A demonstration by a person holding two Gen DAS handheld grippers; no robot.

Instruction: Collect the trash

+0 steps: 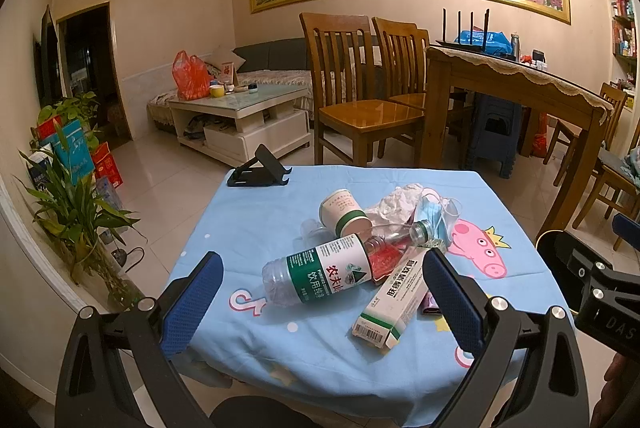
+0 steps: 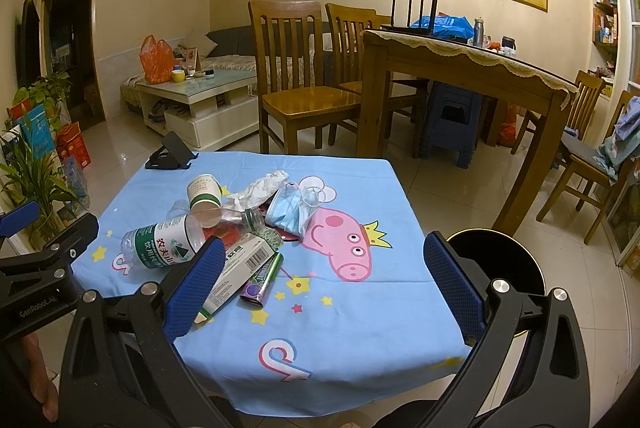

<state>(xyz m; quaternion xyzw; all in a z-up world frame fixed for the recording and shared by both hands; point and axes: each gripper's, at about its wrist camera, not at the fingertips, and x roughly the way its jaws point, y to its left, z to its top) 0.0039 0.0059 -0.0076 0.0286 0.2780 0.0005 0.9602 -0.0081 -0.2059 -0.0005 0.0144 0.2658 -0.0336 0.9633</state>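
Small counter [image 1: 248, 228] draped in a blue cartoon cloth carries a pile of trash near its middle. Left gripper [image 1: 322, 302] spread wide, nothing held, poised over the near edge; the water bottle [image 1: 318, 274] lies on its side between the blue pads. Right gripper [image 2: 320, 286] likewise wide and empty, over the cloth to the right of the pile. Pile contents: paper cup [image 1: 346, 212] tipped over behind the bottle, crumpled tissue [image 1: 394, 202], blue face mask [image 1: 434, 218], a long white carton [image 1: 394, 302] leaning on the bottle, a green and purple wrapper [image 2: 262, 280] just beside the carton. A smaller clear bottle [image 1: 400, 238] seems to lie under the cup, hard to tell. Black phone stand [image 1: 258, 168] at the far left corner. Black round bin [image 2: 500, 264] on the floor just right of the counter.
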